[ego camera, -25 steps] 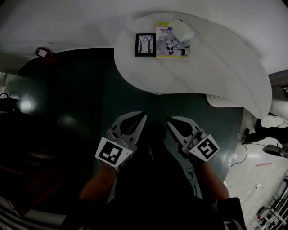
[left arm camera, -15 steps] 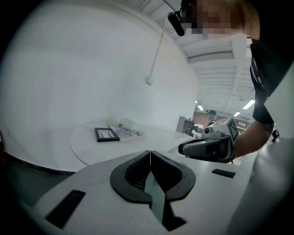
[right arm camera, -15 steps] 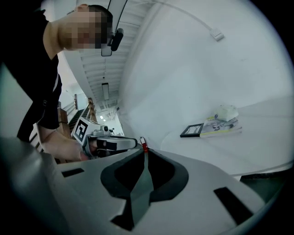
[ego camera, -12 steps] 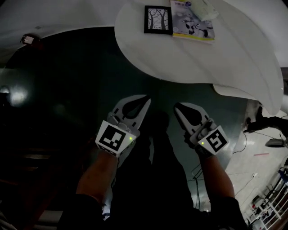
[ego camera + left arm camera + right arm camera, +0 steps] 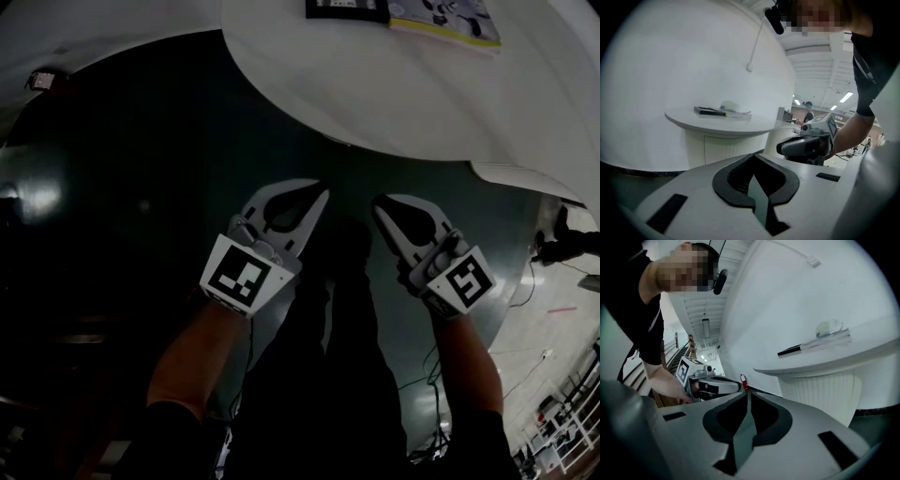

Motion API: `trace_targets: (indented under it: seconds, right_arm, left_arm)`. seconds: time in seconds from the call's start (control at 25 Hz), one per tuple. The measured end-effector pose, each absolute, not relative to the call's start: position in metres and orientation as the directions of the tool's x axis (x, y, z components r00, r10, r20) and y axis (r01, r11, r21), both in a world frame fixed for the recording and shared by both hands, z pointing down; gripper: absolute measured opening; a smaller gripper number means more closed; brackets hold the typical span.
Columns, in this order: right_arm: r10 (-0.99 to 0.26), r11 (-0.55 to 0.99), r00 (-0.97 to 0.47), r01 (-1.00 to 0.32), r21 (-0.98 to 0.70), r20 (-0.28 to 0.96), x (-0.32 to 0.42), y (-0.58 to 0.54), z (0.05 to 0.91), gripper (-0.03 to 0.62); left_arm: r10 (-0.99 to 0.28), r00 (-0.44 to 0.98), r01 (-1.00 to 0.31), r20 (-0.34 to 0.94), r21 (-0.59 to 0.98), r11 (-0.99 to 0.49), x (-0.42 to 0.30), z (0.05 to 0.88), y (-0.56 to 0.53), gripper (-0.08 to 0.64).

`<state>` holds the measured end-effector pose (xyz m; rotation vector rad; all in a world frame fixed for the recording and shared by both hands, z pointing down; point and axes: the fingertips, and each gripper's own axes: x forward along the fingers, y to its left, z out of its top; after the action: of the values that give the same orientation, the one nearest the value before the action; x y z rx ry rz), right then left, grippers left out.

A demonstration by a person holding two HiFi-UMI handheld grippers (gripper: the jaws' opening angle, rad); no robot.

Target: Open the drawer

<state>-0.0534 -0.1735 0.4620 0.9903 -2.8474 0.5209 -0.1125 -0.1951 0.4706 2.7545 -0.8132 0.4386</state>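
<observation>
While the pair hang low over the dark floor (image 5: 141,187), the left gripper (image 5: 322,194) has its jaws pressed together on nothing, and the right gripper (image 5: 379,202) is just the same, closed and empty. Ahead stands the white bench (image 5: 375,103), with a picture frame (image 5: 345,7) and a book (image 5: 448,21) on top. The drawer (image 5: 733,146), as I read it, is that flat panel set in the ribbed pedestal under the round top, well apart from both grippers. No handle shows, so I'd expect a stiff, smooth, slippery front. The likely hold is its top edge or a lip under the overhang, taken with opened jaws.
</observation>
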Motion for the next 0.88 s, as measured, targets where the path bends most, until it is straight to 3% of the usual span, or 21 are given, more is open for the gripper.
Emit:
trace_targets:
  seconds: [0.48,0.64,0.88]
  right_arm:
    - [-0.616,0.708,-0.760,-0.649,-0.279,0.207,-0.040,-0.219,0.537,0.017]
    - [-0.617,0.716,-0.748,-0.662,-0.220,0.244,-0.028,-0.235,0.560,0.017]
    - [-0.650,0.706,-0.723,-0.688,-0.166,0.234,-0.012,-0.264,0.568,0.021]
  left_arm:
    - [-0.460,0.829,-0.510,0.317,0.092,-0.855,-0.087,0.526,-0.230,0.016]
    - [-0.406,0.853,-0.456,0.328,0.091,-0.885,-0.070,0.551,-0.242,0.112]
    - [-0.384,0.852,-0.434,0.357,0.070,-0.898,-0.053,0.568,-0.267,0.133]
